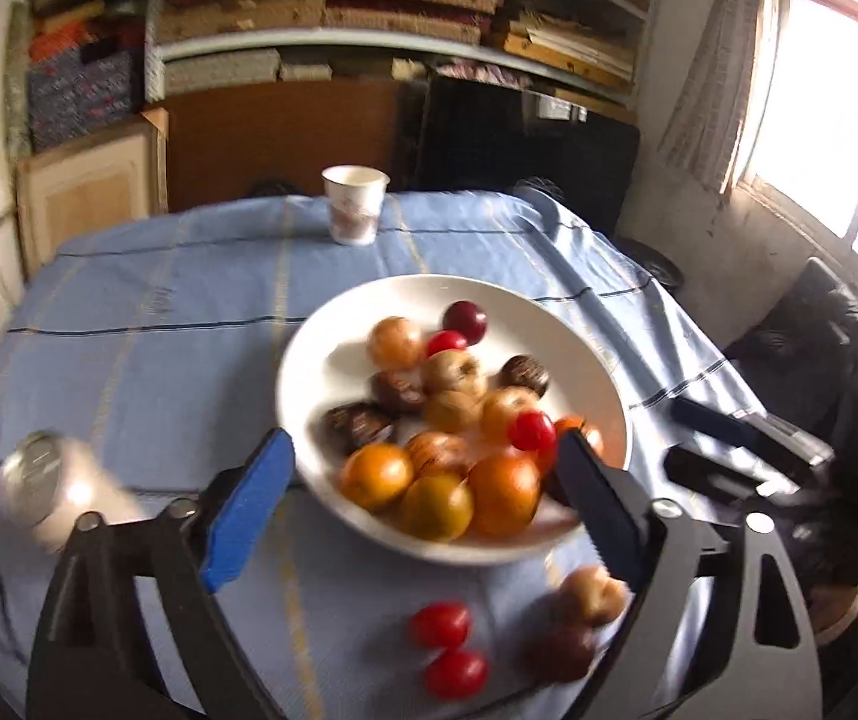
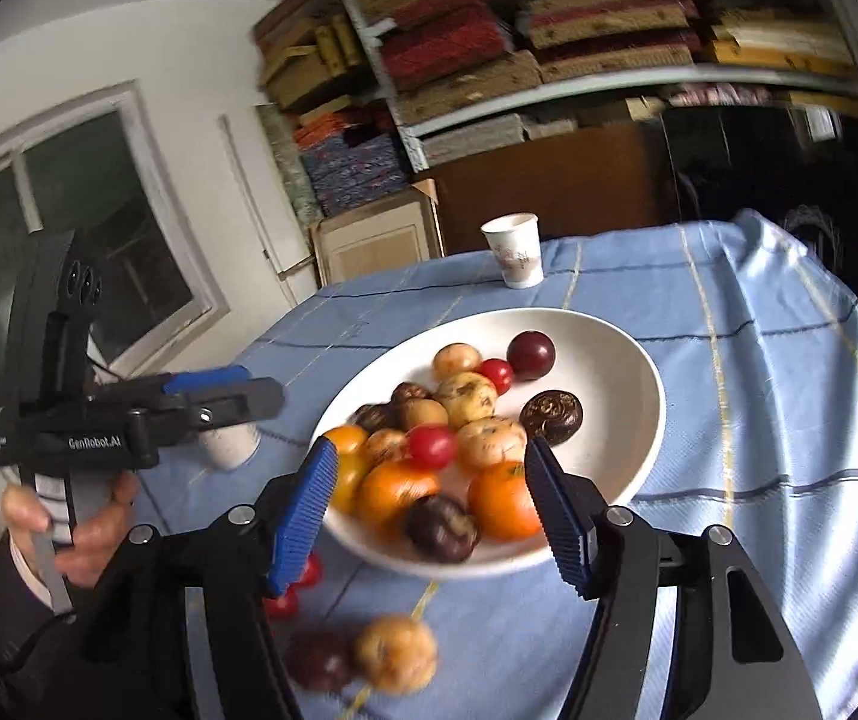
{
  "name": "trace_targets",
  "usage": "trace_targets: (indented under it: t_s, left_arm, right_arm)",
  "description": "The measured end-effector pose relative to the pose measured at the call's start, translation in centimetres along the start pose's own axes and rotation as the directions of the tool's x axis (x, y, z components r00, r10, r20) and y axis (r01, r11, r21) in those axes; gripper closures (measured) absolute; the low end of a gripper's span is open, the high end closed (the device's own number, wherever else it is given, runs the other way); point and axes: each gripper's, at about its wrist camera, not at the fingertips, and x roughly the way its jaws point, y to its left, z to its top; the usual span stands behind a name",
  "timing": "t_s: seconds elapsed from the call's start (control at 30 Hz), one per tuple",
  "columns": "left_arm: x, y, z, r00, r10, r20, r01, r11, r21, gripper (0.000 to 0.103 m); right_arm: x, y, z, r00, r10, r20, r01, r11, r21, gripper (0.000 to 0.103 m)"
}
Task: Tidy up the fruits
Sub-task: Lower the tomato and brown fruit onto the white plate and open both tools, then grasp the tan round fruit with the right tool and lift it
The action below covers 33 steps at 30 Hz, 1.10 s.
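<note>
A white bowl on the blue tablecloth holds several fruits: orange, tan, red and dark purple ones. My left gripper hovers open over the bowl's near rim, with nothing between its fingers. My right gripper is also open above the near rim and presses on nothing. On the cloth in front of the bowl lie two red tomatoes, a tan fruit and a dark purple fruit. A hand holds the left gripper at the left.
A paper cup stands at the table's far edge. A white jar with a metal lid sits left of the bowl. The right gripper shows at the right. Shelves of stacked cloth fill the back wall.
</note>
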Motion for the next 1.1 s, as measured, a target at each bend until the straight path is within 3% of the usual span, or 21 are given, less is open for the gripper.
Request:
trace_targets:
  t_s: [0.13, 0.27, 0.37, 0.5, 1.1]
  left_arm:
    - [-1.8, 1.0, -4.1, 0.999, 0.043, 0.020, -0.042, 0.999, -0.015, 0.006]
    - [-0.8, 2.0, -7.3, 0.993, 0.096, -0.068, -0.099, 0.994, -0.041, 0.006]
    - [-0.5, 2.1, -7.9, 0.991, 0.084, -0.099, -0.090, 0.994, -0.057, 0.006]
    - [-1.3, 1.8, -8.2, 0.993, 0.096, -0.072, -0.099, 0.994, -0.038, 0.006]
    - [-1.6, 1.7, -8.1, 0.993, 0.096, -0.074, -0.100, 0.994, -0.047, 0.006]
  right_arm:
    - [-0.3, 0.7, -2.1, 0.996, 0.020, -0.082, -0.019, 1.000, 0.016, 0.037]
    - [1.2, 0.9, -3.6, 0.985, -0.026, -0.173, 0.026, 1.000, -0.001, 0.043]
    - [2.1, 1.0, -4.2, 0.973, -0.024, -0.230, 0.022, 1.000, -0.012, 0.046]
    - [2.8, 1.5, -5.1, 0.957, -0.032, -0.290, 0.021, 0.999, -0.043, 0.047]
    - [4.3, 2.5, -5.7, 0.943, -0.071, -0.326, 0.043, 0.995, -0.092, 0.054]
